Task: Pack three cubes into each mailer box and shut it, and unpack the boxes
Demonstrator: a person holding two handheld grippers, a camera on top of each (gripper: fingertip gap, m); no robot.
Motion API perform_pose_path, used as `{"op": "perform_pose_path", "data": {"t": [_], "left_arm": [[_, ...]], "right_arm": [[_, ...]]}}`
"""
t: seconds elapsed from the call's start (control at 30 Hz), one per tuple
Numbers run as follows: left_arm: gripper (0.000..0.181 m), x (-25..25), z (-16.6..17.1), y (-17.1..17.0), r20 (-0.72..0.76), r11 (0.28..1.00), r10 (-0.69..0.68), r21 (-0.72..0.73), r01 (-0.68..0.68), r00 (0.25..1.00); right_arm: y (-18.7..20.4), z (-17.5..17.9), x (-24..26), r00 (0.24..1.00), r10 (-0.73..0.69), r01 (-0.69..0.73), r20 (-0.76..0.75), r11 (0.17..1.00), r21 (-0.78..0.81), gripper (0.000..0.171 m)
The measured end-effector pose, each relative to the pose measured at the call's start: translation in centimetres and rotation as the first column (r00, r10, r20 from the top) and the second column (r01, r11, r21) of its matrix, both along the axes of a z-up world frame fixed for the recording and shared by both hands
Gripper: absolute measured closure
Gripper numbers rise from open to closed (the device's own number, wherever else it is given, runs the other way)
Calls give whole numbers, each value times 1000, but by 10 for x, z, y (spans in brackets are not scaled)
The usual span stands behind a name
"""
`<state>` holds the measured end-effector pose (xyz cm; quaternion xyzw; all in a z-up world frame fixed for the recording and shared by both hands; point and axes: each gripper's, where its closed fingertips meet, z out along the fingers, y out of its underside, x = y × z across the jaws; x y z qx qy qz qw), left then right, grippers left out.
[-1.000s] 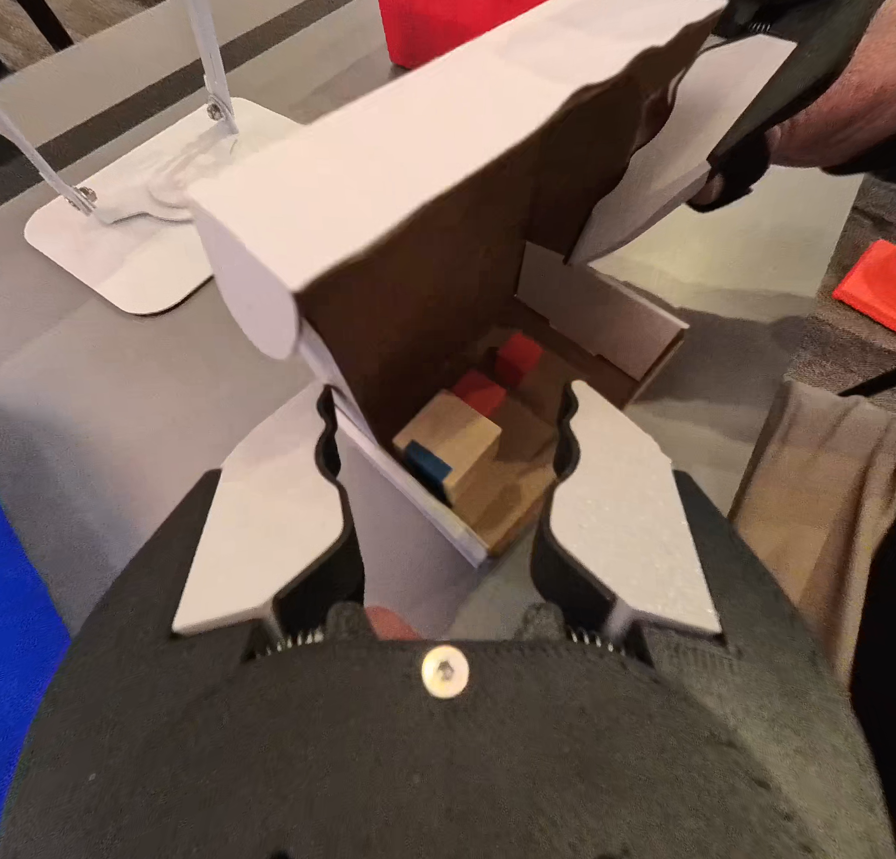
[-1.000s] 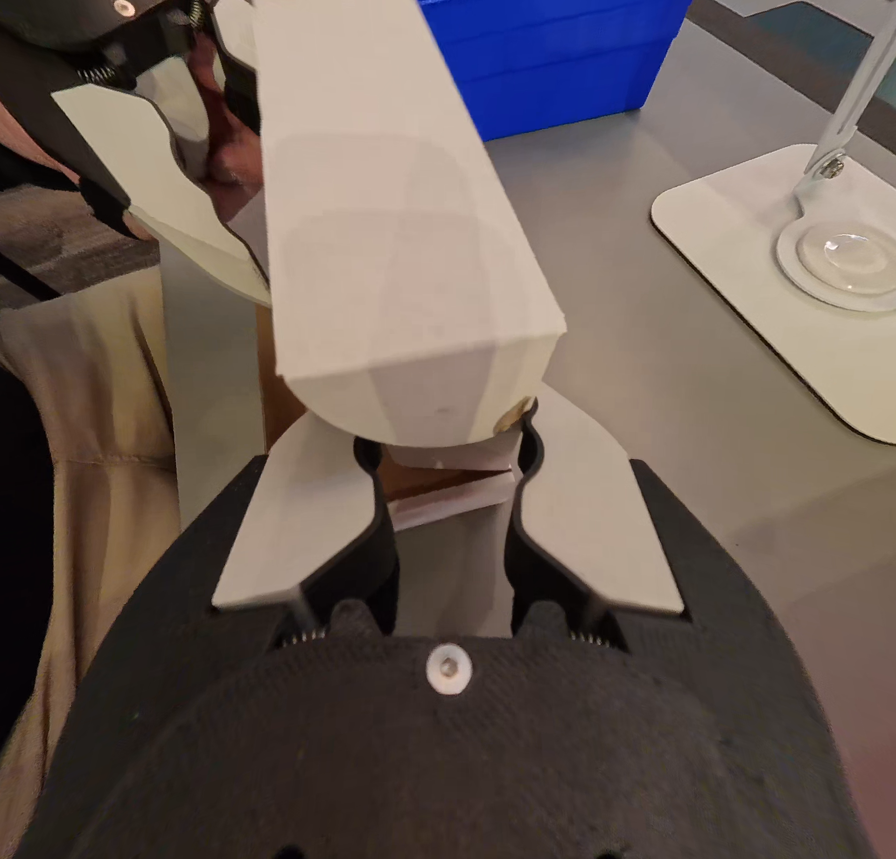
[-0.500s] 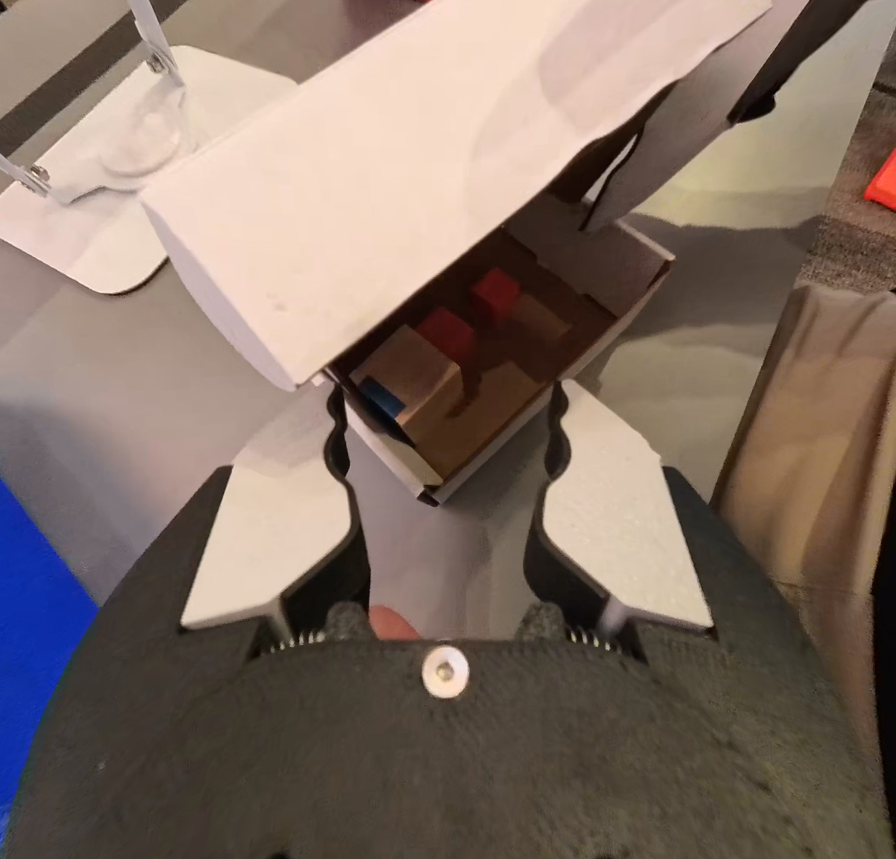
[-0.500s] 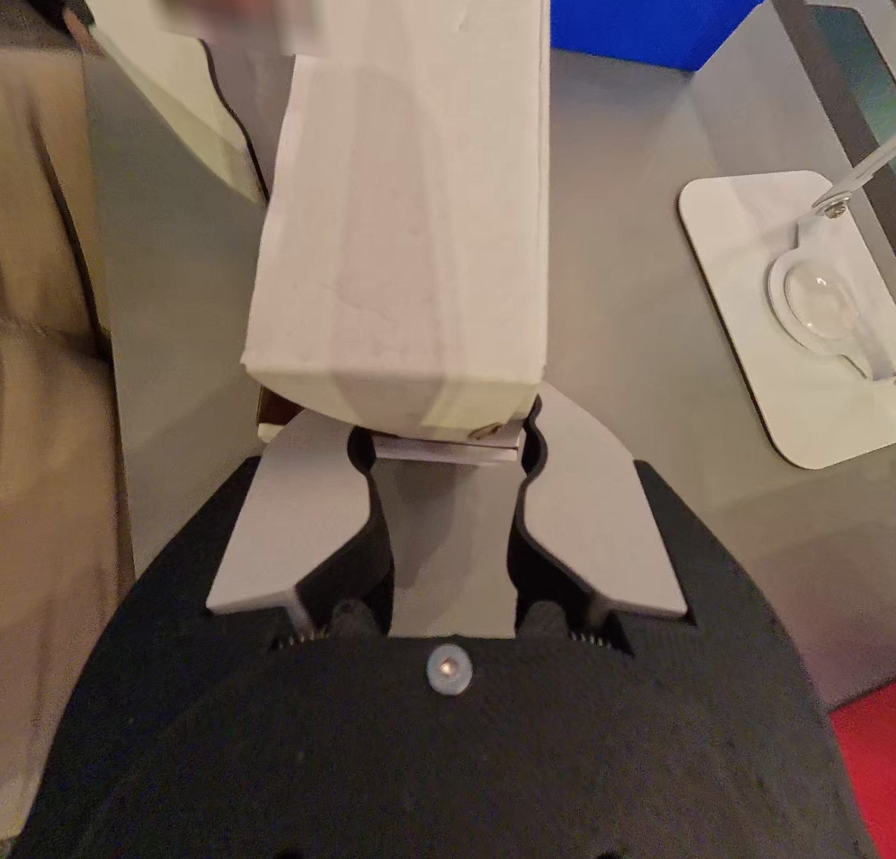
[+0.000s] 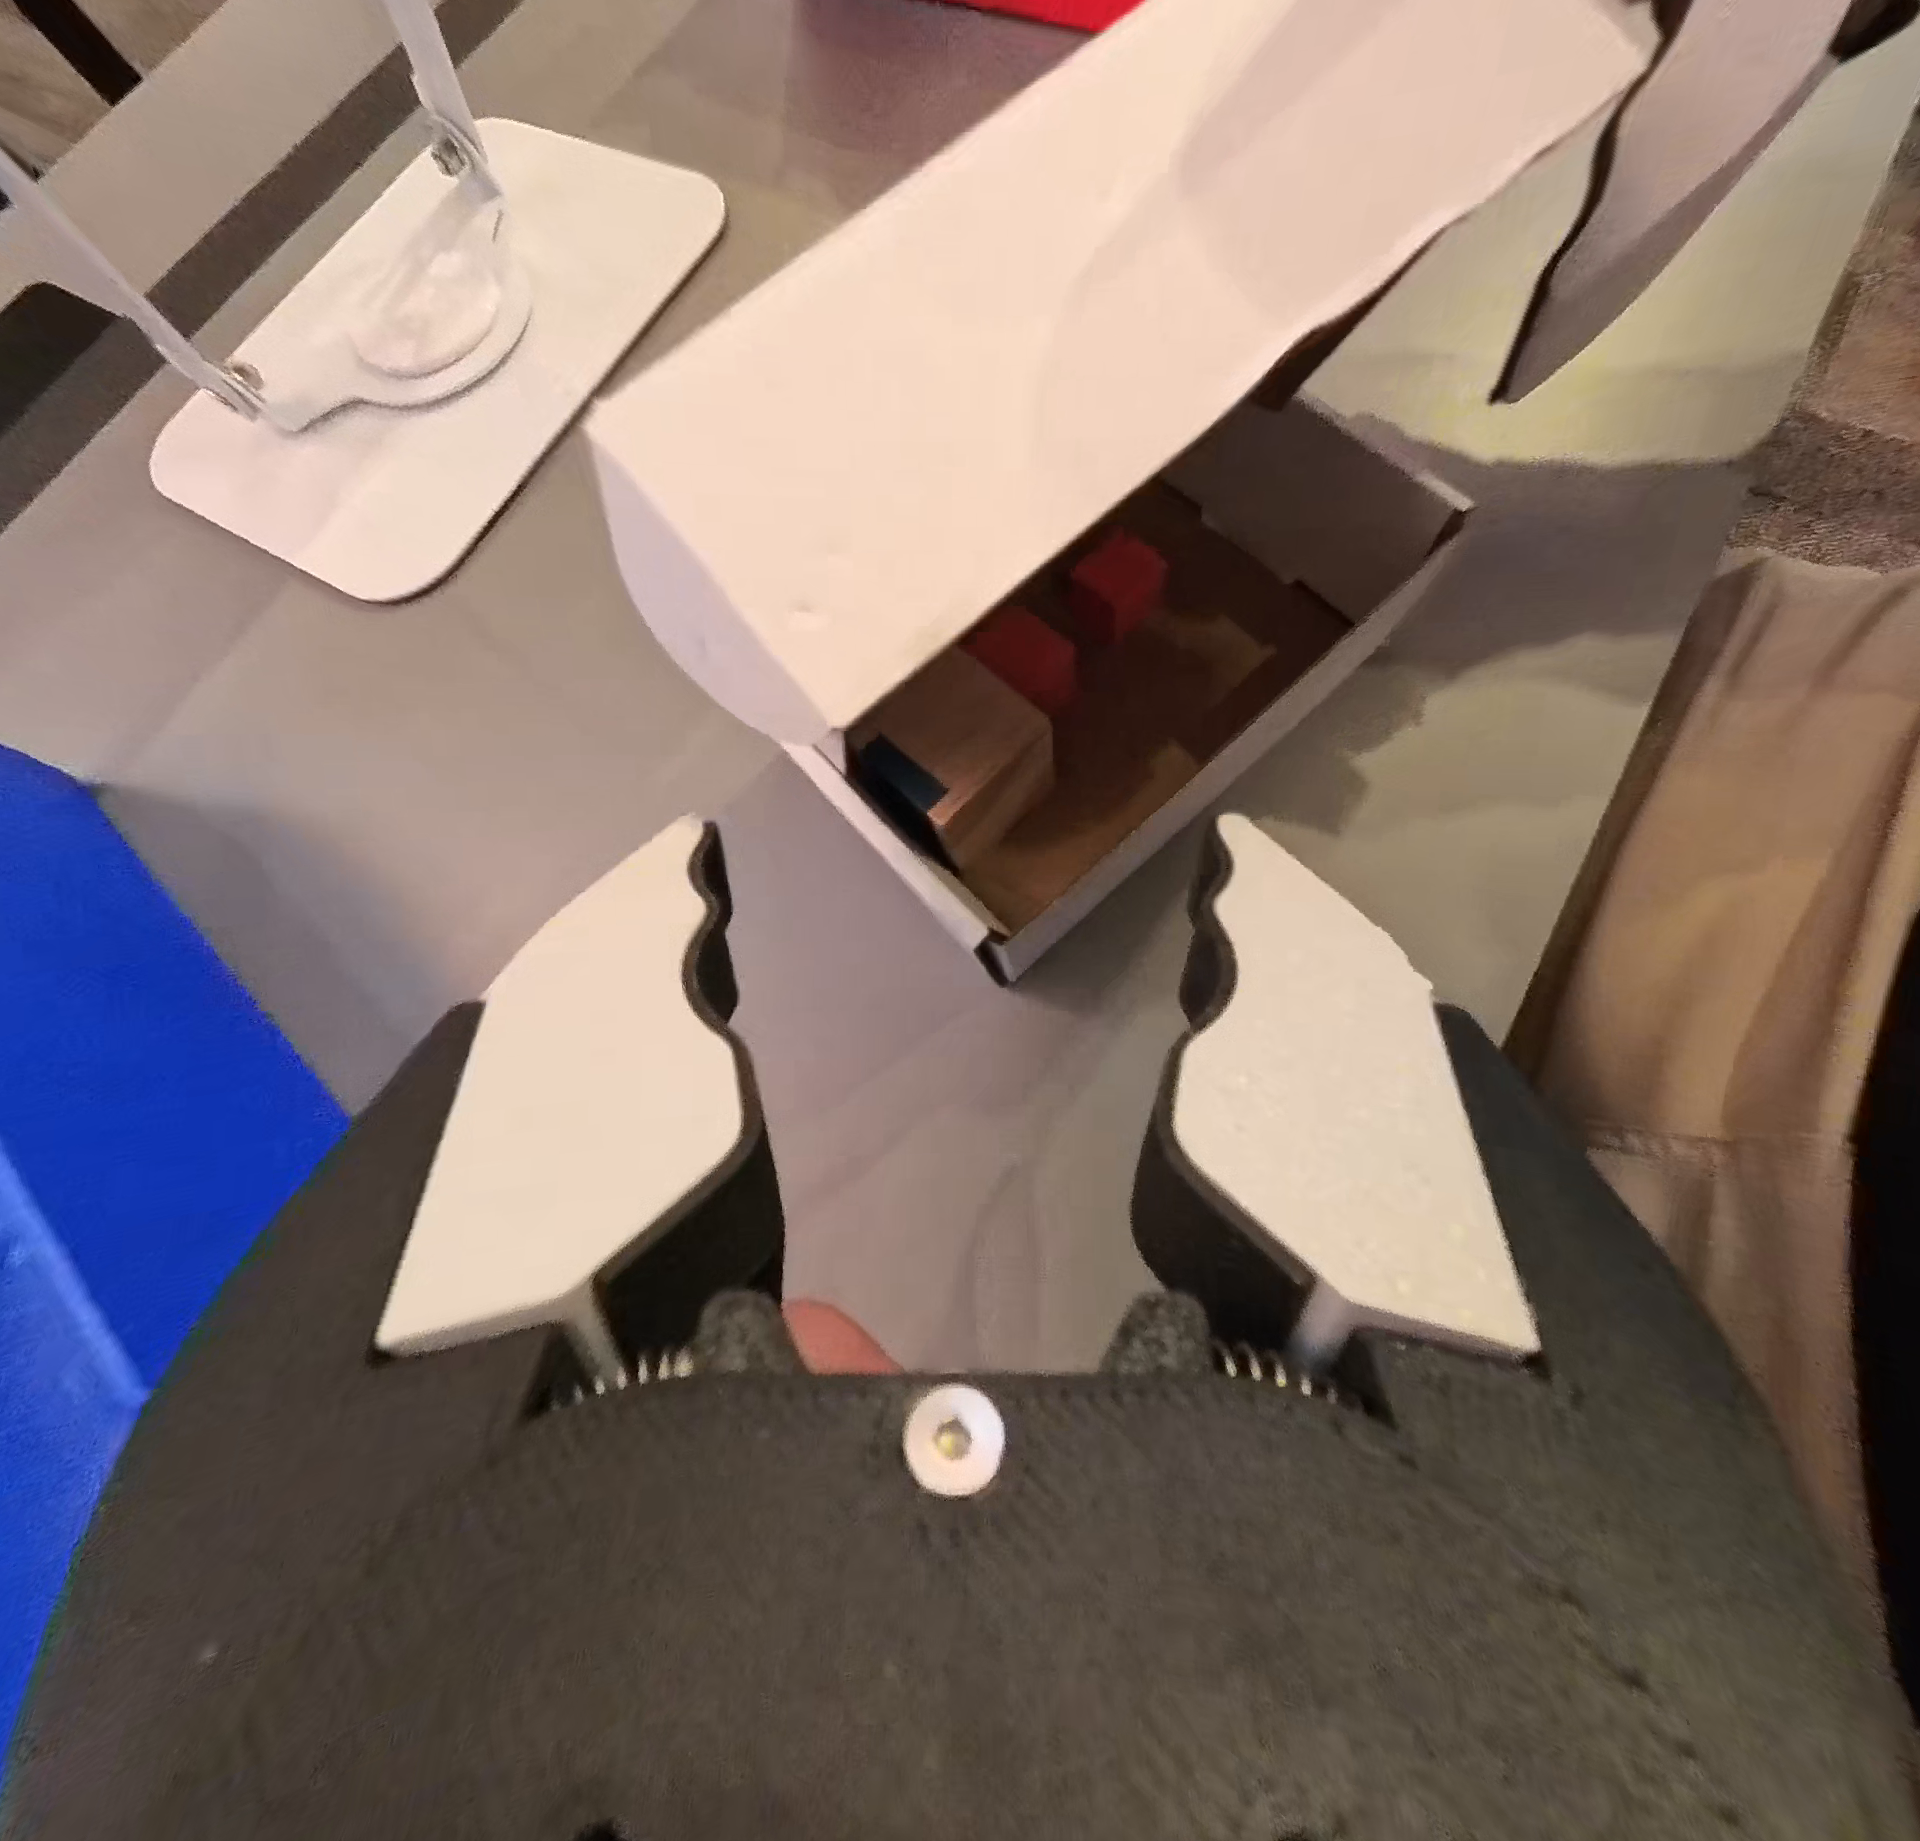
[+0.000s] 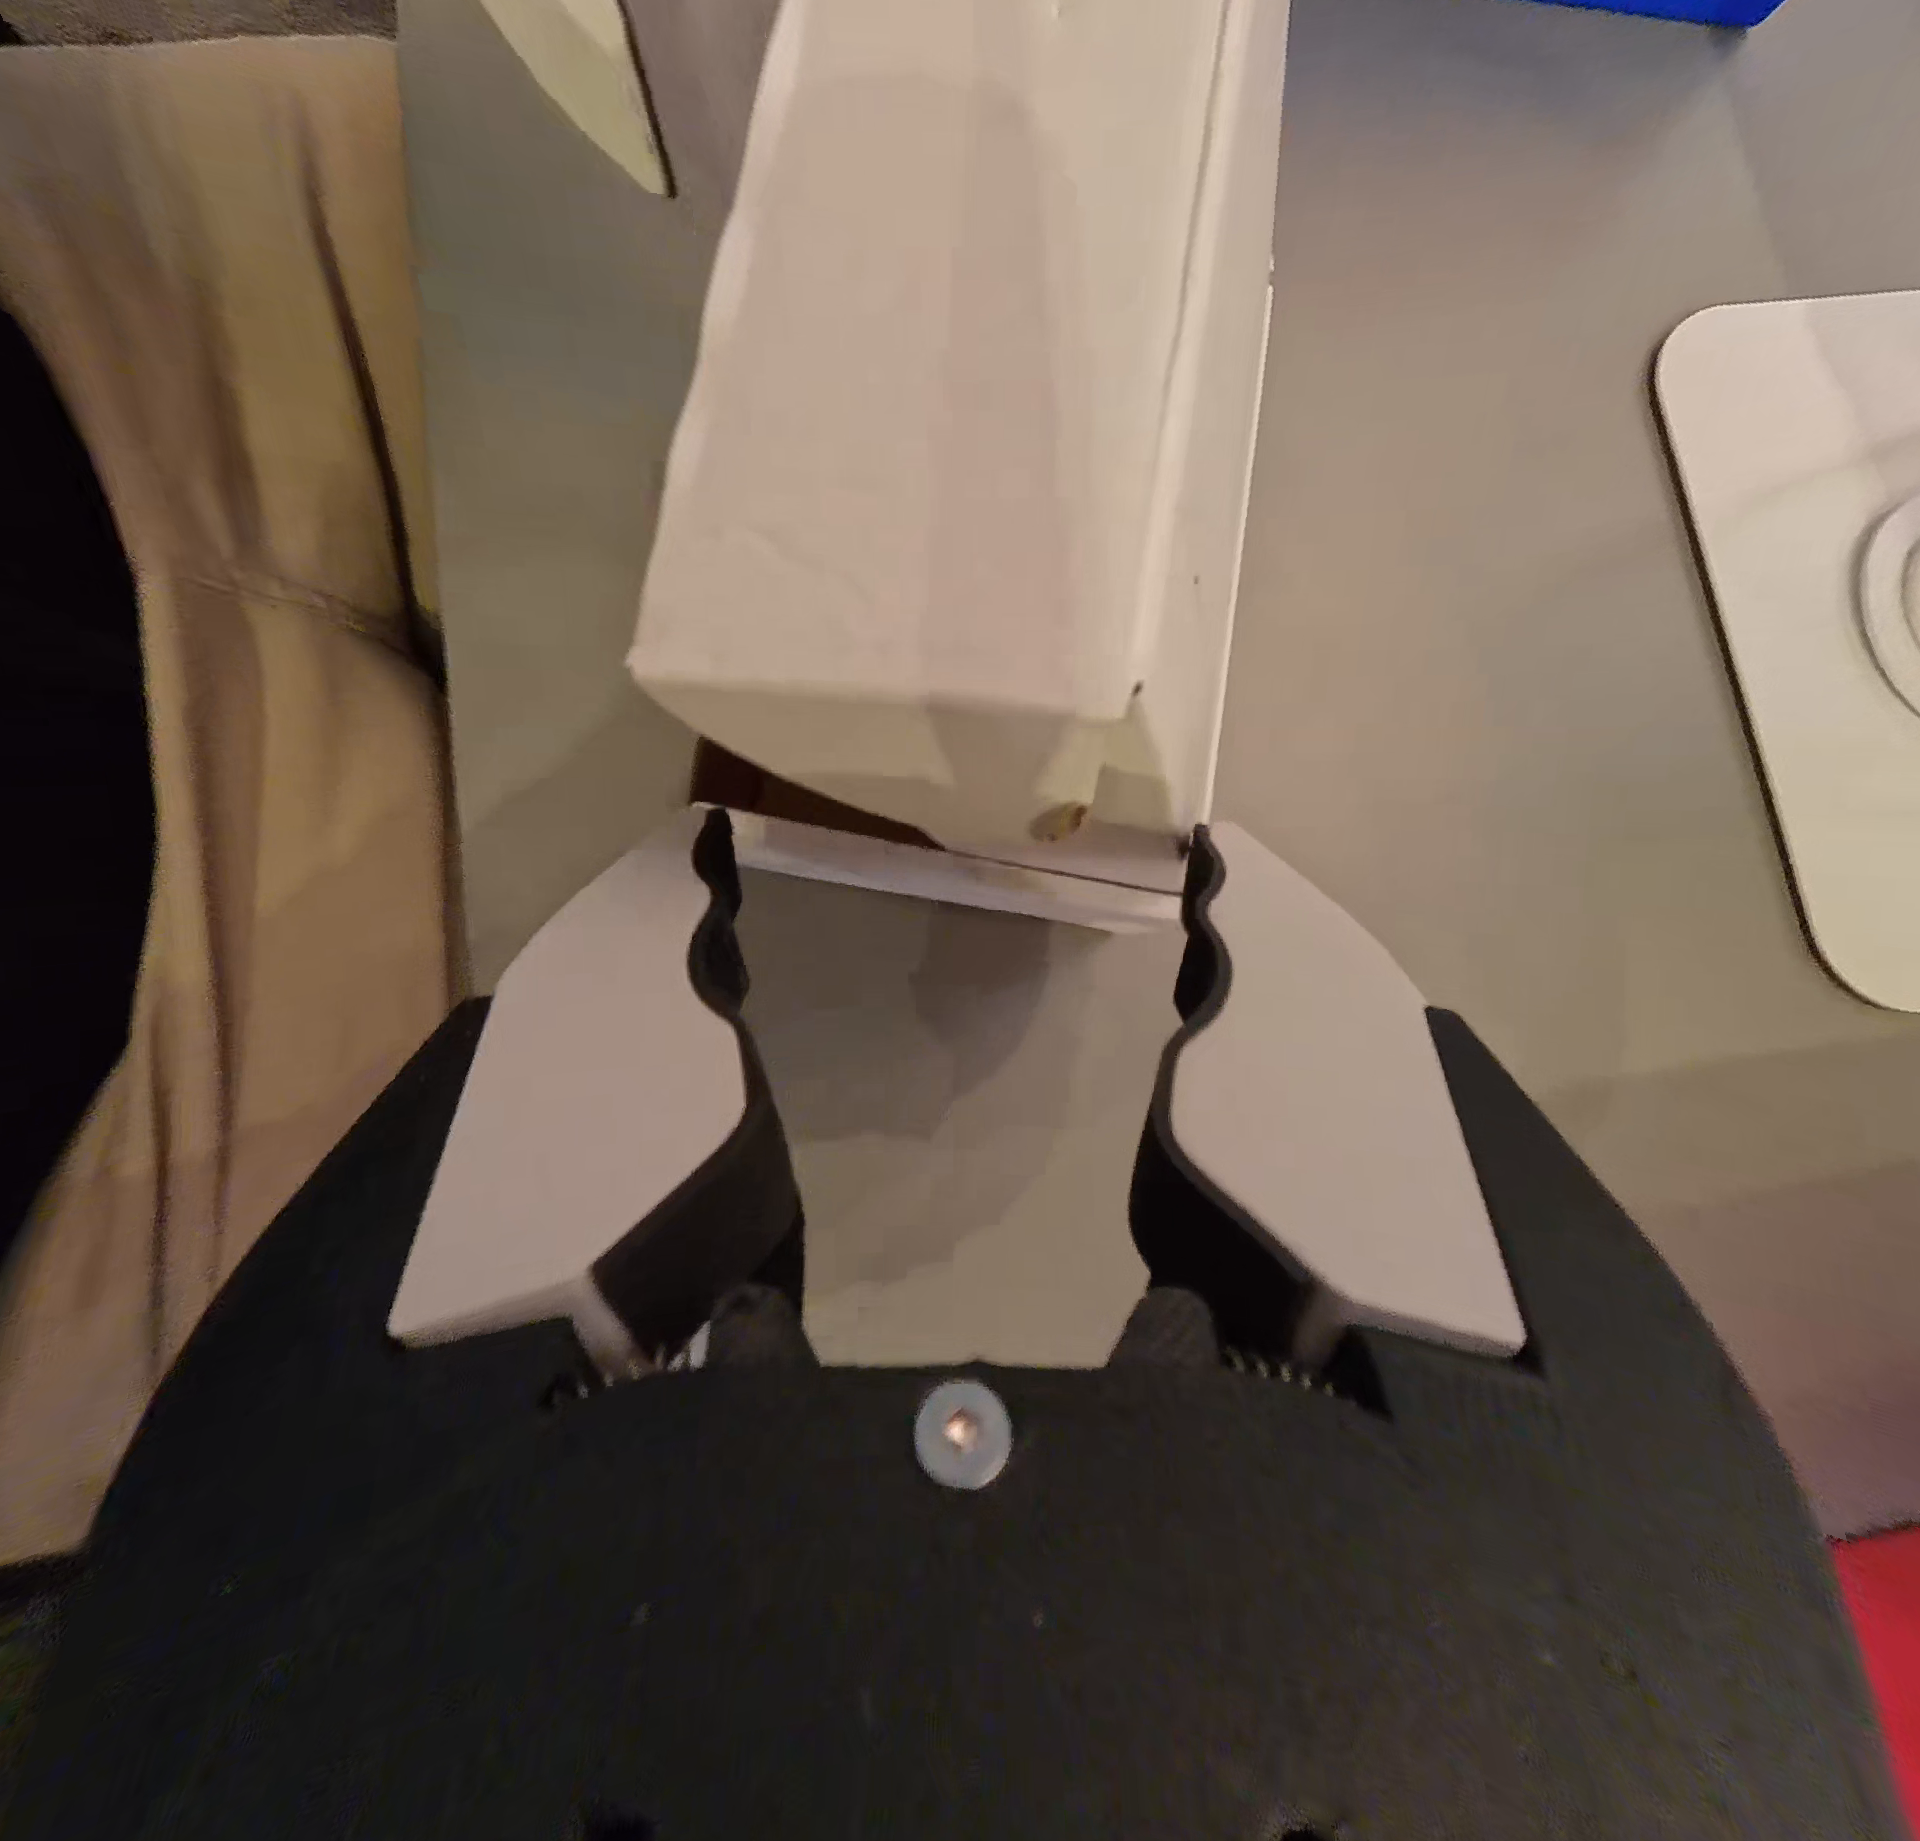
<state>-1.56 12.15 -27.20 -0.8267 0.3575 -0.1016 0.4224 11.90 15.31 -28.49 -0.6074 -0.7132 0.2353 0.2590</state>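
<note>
White mailer box (image 5: 1226,752) on grey table, lid (image 5: 1039,316) half-raised, tilted over tray. Inside: two red cubes (image 5: 1117,586), one wood cube (image 5: 977,752) with blue face.

cubes (image 5: 997,752) in mailer box (image 5: 1299,742), on table (image 5: 416,711)

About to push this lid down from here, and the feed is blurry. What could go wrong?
1. The lid hangs half shut over the white mailer box, and both tools, left and right, are open and hold nothing, so it may spring back up.
2. The wooden cube sits against the near wall; the lid's side flap may catch on it.
</note>
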Motion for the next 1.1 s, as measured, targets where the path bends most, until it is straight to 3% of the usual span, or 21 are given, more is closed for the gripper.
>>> {"op": "perform_pose_path", "data": {"t": [0.17,0.27,0.47,0.8,1.1], "left_arm": [[97,-2,48,9,-59,989,-41,139,49,997],[94,6,58,9,-163,975,-106,174,135,981],[98,22,41,8,-321,959,-207,121,257,924],[103,17,10,1,-511,946,-211,109,306,833],[107,22,-14,-8,-488,950,-243,53,306,839]], "right_arm": [[-7,24,-4,999,-27,27,-42,1000,15,87],[-14,35,-11,997,-23,26,-67,999,33,87],[-17,24,-11,999,-28,24,26,987,156,90],[-29,4,-13,995,10,-29,100,980,196,95],[-31,-13,-13,986,13,-48,168,977,206,92]]}}
